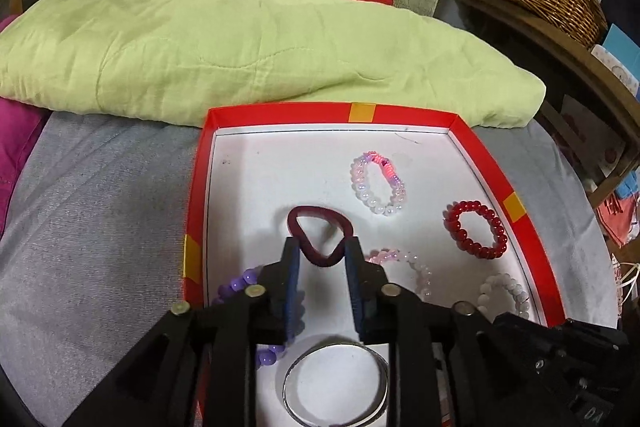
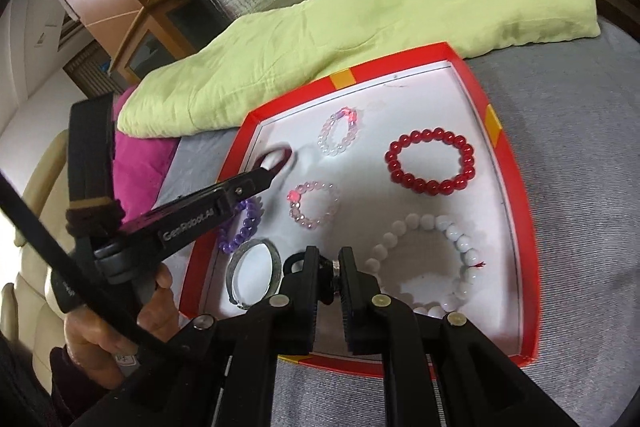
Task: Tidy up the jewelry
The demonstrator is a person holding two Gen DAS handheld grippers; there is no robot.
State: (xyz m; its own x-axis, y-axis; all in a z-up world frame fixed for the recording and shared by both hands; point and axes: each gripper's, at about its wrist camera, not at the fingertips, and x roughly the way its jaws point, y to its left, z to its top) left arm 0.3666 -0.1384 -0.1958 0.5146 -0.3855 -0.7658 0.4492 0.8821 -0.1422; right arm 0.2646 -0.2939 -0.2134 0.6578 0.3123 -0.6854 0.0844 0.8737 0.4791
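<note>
Grey cloth, red tray [image 1: 484,151] — left hand-held gripper [image 1: 322,247] angled down.

So the tray [image 1: 500,167] sits on the cloth-covered table [image 1: 100,207], a folded blanket [image 1: 240,47] right behind it. In the tray: hair tie [image 1: 320,227] mid-left, beaded bracelets [image 1: 476,231] to its right, a metal bangle [image 1: 336,383] at the near edge.

Red-rimmed tray [image 2: 514,163] of bead bracelets (red bracelet [image 2: 430,163], white bracelet [image 2: 452,231]) beside right tool [image 2: 328,261].
</note>
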